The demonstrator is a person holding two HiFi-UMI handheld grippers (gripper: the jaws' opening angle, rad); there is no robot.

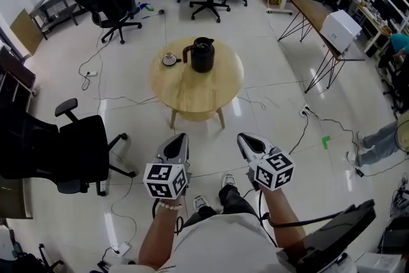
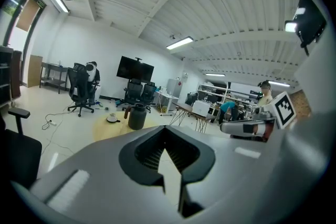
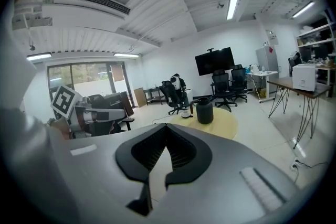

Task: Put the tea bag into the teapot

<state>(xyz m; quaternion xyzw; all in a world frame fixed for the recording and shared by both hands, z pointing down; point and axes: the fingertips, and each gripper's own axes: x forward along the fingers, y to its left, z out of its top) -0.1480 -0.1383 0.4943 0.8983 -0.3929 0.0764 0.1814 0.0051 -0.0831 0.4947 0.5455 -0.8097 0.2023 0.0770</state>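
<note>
Approach is the step in hand: left gripper (image 1: 179, 140) and right gripper (image 1: 245, 139), fingers (image 2: 148, 155) closed on nothing, hang well apart from the worktop (image 1: 192, 98) where the teapot (image 1: 202, 54) stands beside a dish (image 1: 169, 59), likely holding the tea bag, so next they must come near and open.

One round table (image 1: 211, 98), one teapot (image 1: 202, 54), one small white dish (image 1: 169, 59), and two tools: left hand-held gripper (image 1: 179, 137), right hand-held gripper (image 1: 243, 137).
</note>
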